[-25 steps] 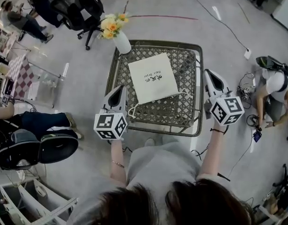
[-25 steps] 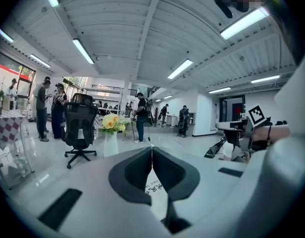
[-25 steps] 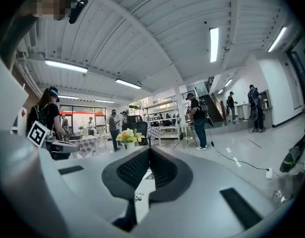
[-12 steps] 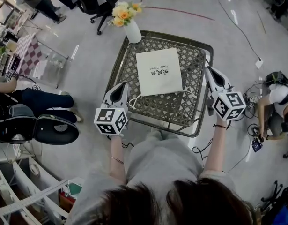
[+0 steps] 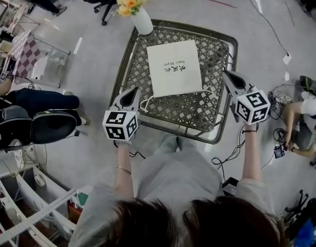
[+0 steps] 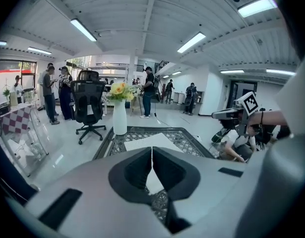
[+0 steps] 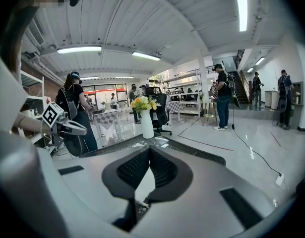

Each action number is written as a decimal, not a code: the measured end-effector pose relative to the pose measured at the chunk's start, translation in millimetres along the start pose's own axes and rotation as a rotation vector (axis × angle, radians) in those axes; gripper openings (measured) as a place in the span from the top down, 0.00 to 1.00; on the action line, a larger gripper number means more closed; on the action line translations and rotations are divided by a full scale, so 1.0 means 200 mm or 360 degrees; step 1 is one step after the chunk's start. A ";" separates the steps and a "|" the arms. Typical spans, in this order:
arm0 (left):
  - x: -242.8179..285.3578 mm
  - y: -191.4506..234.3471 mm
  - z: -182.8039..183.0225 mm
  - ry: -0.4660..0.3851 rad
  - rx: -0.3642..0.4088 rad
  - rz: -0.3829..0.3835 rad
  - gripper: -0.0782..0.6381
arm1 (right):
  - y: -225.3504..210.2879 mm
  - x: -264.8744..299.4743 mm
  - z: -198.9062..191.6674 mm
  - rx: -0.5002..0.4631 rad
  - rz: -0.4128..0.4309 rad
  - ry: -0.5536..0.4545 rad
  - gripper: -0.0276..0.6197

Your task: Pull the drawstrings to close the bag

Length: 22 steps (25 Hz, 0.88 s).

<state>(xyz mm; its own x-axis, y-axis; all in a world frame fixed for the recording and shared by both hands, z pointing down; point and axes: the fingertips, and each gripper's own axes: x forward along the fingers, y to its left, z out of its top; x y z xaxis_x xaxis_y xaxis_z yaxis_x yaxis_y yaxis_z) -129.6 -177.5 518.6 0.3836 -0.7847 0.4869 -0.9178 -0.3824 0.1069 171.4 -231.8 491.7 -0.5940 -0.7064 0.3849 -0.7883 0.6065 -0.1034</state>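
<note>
The left gripper [image 5: 132, 91], a grey plastic shell with dark pads [image 6: 136, 170], has its jaws pressed together on nothing, with only a thin seam between them. The right gripper [image 5: 227, 75] is closed and empty too, and its pads [image 7: 132, 170] are finely ribbed. Each carries a cube with black-and-white square markers.

Between the two lies the flat white fabric bag [image 5: 174, 68], square-cornered with small dark print. It rests on the table [image 5: 196, 112], an open woven lattice in a rounded metal frame. The white cord drawstrings [image 5: 145, 103] loop out from the bag's near corners, one loop just beside each gripper tip.

At the table's far left corner stands a slim white vase [image 5: 143, 23] of yellow and orange flowers. Beyond, on the glossy grey floor, are a black office chair [image 6: 89, 100] and a crouching person [image 5: 308, 104] among cables.
</note>
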 end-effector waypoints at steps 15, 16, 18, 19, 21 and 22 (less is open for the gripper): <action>0.22 0.04 -0.39 0.0392 0.0059 -0.0158 0.85 | -0.03 0.28 -0.41 0.0040 0.0148 0.0352 0.92; 0.23 0.04 -0.41 0.0412 0.0065 -0.0168 0.85 | -0.03 0.29 -0.44 0.0025 0.0173 0.0386 0.92; 0.26 0.04 -0.45 0.0451 0.0079 -0.0187 0.85 | -0.02 0.32 -0.51 -0.0011 0.0217 0.0454 0.91; 0.27 0.04 -0.48 0.0471 0.0086 -0.0198 0.85 | -0.01 0.33 -0.54 -0.0021 0.0238 0.0486 0.90; 0.29 0.03 -0.52 0.0517 0.0099 -0.0223 0.77 | 0.00 0.35 -0.60 -0.0020 0.0275 0.0546 0.81; 0.30 0.03 -0.55 0.0541 0.0110 -0.0237 0.76 | 0.00 0.35 -0.62 -0.0022 0.0291 0.0575 0.79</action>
<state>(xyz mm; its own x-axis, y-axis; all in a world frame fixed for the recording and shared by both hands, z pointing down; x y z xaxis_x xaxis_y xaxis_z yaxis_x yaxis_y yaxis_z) -123.5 -172.9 643.3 0.4457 -0.5159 0.7316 -0.8412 -0.5209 0.1451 149.5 -236.3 633.4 -0.6278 -0.4142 0.6590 -0.6710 0.7171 -0.1884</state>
